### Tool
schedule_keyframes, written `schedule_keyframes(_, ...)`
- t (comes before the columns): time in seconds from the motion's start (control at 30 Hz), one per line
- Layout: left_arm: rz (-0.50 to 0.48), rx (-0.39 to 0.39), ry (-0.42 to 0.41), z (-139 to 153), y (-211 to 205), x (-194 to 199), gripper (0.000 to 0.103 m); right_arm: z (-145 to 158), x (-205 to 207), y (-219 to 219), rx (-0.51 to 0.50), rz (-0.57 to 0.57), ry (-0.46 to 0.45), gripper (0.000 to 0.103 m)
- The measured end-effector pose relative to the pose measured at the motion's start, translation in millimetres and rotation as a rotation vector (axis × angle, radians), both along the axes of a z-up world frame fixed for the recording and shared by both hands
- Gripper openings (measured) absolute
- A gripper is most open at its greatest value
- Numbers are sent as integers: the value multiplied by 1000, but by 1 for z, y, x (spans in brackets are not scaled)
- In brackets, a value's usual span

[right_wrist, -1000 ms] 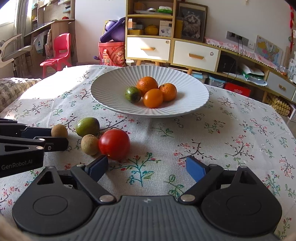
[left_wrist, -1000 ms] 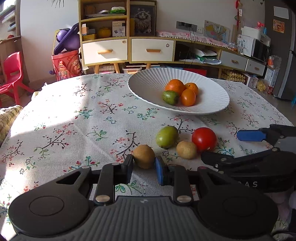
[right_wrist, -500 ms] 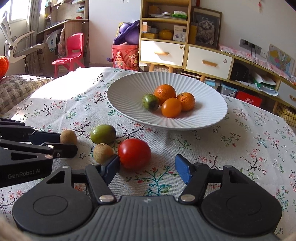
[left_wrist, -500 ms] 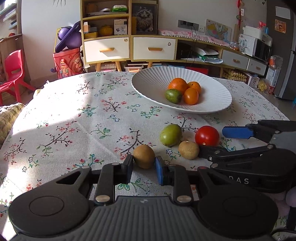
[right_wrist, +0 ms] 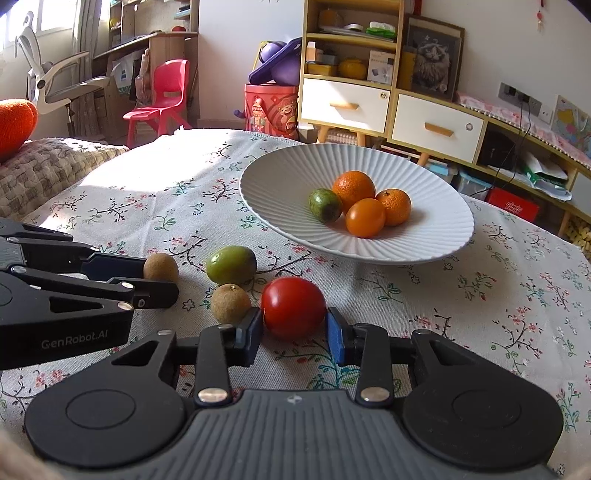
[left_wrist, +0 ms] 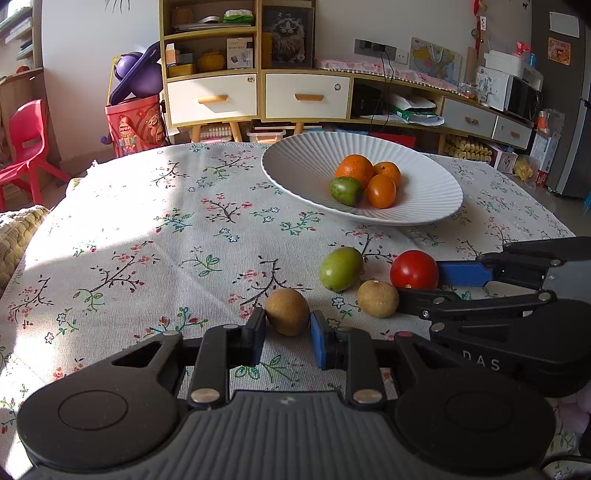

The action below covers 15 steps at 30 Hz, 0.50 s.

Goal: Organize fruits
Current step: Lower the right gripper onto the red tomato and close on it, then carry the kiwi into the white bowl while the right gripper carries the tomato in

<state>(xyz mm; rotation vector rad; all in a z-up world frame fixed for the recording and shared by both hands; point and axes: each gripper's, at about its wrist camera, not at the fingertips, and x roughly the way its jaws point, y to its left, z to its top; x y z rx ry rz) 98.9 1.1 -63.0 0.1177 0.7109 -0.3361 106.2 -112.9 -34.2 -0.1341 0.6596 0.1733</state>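
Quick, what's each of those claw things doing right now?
Left gripper: shut on the brown fruit.
Right gripper: shut on the red tomato.

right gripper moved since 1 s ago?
Yes. The right gripper advanced toward the white plate and narrowed its jaws onto the red tomato.

I'm in a home, living/family room by the look of it. The worktop (left_wrist: 155, 236) has a floral cloth over it. Behind it there's a wooden shelf unit with white drawers (left_wrist: 258, 74), a framed cat picture (left_wrist: 286, 35), a kid's red plastic chair (right_wrist: 162, 99) and a red toy bin (left_wrist: 135, 127) with purple toys piled in it. A microwave (left_wrist: 521, 98) sits on the low sideboard, a desk chair (right_wrist: 55, 85) stands by the window, and sunlight falls across the cloth.
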Motion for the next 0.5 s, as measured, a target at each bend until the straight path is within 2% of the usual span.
schedule_keyframes(0.5, 4, -9, 46, 7, -1, 1, 10, 8, -6, -4, -9, -5, 41, 33)
